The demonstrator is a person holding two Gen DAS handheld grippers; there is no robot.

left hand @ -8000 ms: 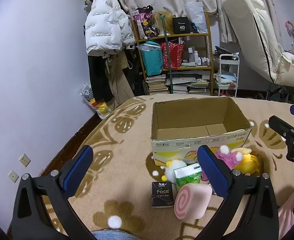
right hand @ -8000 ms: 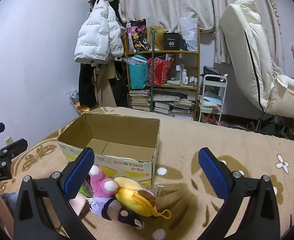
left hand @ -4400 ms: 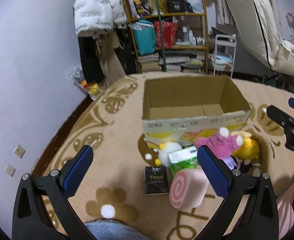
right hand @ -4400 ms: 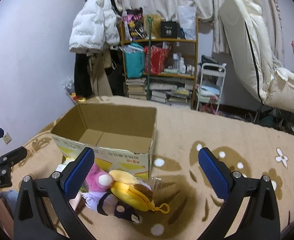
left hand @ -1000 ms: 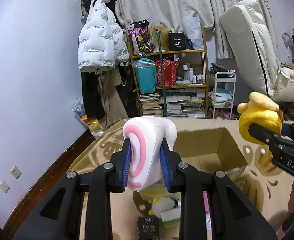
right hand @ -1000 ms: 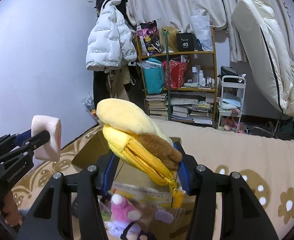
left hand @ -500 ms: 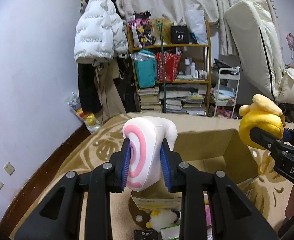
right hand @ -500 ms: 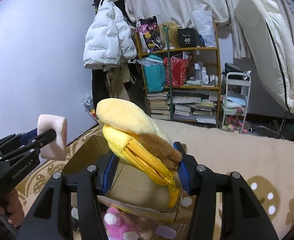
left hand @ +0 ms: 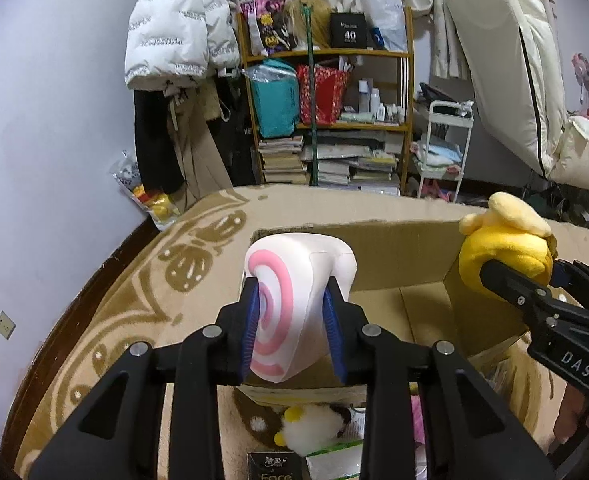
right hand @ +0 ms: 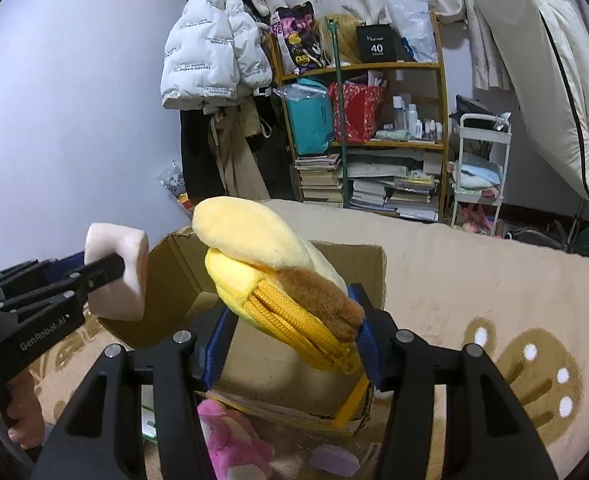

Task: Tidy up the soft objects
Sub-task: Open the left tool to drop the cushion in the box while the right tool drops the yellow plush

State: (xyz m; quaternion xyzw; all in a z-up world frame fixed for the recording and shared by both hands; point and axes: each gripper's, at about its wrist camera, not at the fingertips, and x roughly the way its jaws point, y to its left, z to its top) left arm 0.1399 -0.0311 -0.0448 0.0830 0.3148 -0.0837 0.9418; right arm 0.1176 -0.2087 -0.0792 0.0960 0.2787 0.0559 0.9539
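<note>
**Both toys now over the box**

Since the earlier frame both claws have sunk toward the cardboard box (left hand: 394,240). The left claw (left hand: 292,320), its jaws just easing, clamps the pink-swirl cushion (left hand: 290,300); the right claw (right hand: 290,340), jaws also easing, clamps the yellow zip plush (right hand: 278,280). Release only once clear inside the walls.

I see a white cushion (left hand: 294,300) with a pink spiral on its end, pinched by blue pads (left hand: 331,332). At right, a yellow plush (right hand: 270,280) shows a brown patch and yellow zip. The box (left hand: 406,256) is plain brown; the rug (left hand: 142,280) tan with darker brown motifs.
</note>
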